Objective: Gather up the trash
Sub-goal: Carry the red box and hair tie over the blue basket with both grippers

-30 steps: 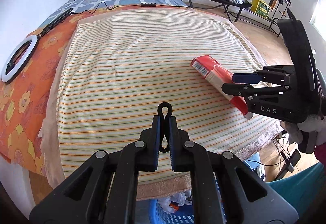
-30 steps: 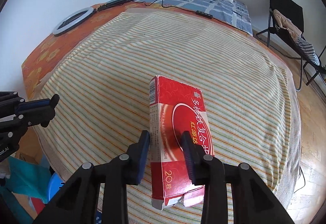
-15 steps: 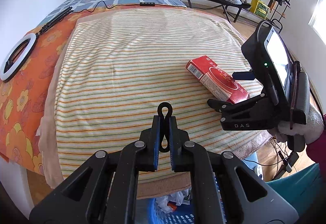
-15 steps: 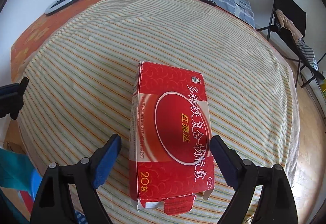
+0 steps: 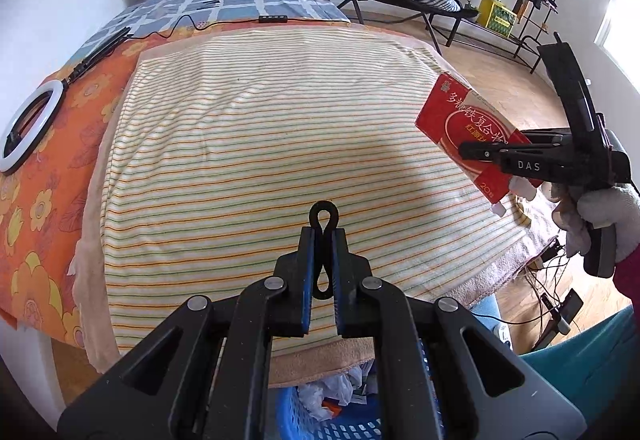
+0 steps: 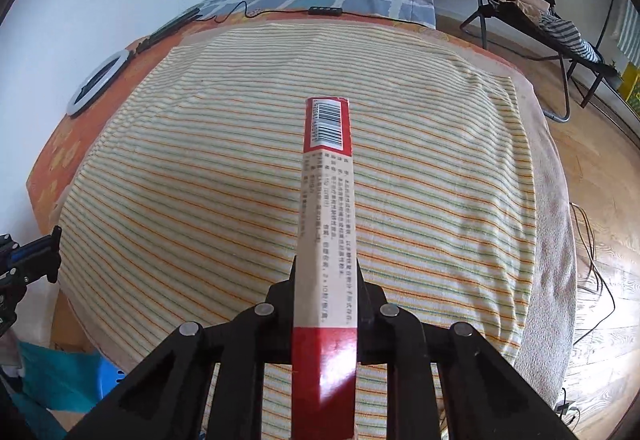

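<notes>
The right gripper (image 6: 325,304) had just closed on the red medicine box (image 6: 326,224), gripping it across its thin dimension so that the narrow printed side, barcode at the far end, faced the right wrist camera. Half a second before, the same jaws stood wide apart with the box lying flat on the striped blanket (image 6: 200,180) between them; a second before, they sat narrowly around its near end. The regrasp therefore moved the hold to the box's two broad faces. In the left wrist view the box (image 5: 466,124) was raised clear of the blanket near the bed's right edge, tilted, with the right gripper (image 5: 478,154) clamped at its lower end and a gloved hand (image 5: 592,216) behind it.

The left gripper (image 5: 322,260) was clenched on a thin black looped handle (image 5: 323,216) and showed no change across the three moments. Below it, a blue basket (image 5: 304,416) with crumpled white waste was visible.

Judgement: the pick appeared complete. The remaining step was probably transfer to the basket and release. The box's open lower flaps could catch on the rim
</notes>
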### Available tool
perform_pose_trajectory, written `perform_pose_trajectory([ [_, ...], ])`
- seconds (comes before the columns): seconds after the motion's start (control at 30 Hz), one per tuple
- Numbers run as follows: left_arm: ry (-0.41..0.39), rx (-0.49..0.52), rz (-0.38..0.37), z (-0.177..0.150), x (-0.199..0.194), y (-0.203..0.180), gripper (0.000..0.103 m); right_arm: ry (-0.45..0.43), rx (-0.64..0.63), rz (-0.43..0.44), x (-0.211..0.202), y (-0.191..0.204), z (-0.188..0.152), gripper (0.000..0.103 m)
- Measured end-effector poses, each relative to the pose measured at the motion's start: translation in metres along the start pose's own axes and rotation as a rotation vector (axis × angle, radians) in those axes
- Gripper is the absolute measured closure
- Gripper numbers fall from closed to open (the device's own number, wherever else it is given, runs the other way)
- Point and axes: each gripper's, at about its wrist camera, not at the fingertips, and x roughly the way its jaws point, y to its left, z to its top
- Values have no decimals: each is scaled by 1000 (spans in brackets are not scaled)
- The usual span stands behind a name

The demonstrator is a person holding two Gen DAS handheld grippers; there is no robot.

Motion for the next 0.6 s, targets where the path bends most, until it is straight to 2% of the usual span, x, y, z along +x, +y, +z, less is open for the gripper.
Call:
perform_pose_trajectory([
  [0.13, -8, 19, -9, -5, -8, -9, 97, -13, 10, 44, -22, 9, -18, 86],
  [0.33, -10, 31, -27, -19, -25, -16, 97, -36, -42, 99, -58, 40, -50, 86],
  [0.6, -17, 58, -28, -43, -41, -23, 97, -21, -32, 173, -76, 67, -96, 86],
])
